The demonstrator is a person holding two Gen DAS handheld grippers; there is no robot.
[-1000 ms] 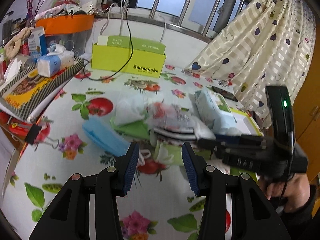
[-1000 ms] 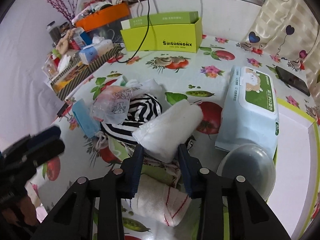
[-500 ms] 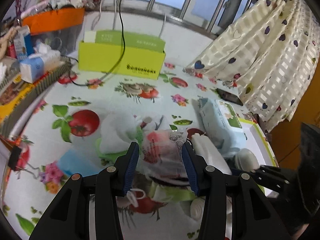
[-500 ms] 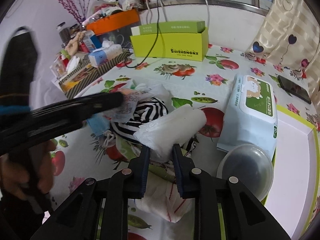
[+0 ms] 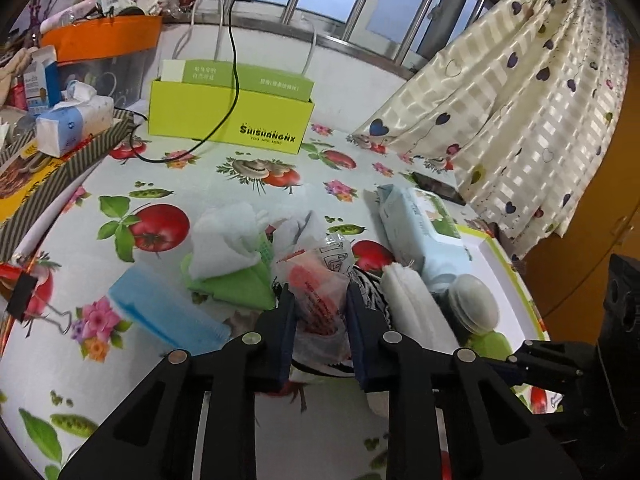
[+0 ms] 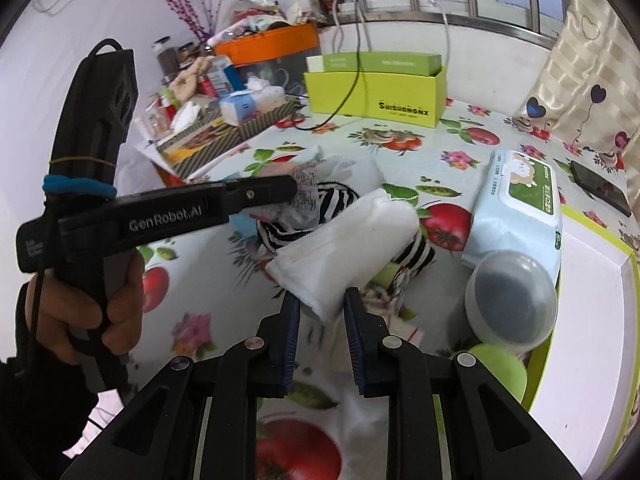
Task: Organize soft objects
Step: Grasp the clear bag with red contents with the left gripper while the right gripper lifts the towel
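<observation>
Open tablecloth [image 5: 120,380] lies left of the pile [image 5: 280,272].

left gripper [image 5: 318,320] black with dark blue ribbed pads, silver screws on arms, right gripper [image 6: 319,324] likewise, left handle [image 6: 92,128] black, white "genrobot.ai" lettering, blue band, thin black cable, hand [image 6: 86,312] in dark sleeve

Barred window [image 5: 360,4] above a white wall [image 6: 100,8]; heart-print curtain [image 5: 520,100] right; counter [image 5: 240,196] under fruit-print cloth.
</observation>
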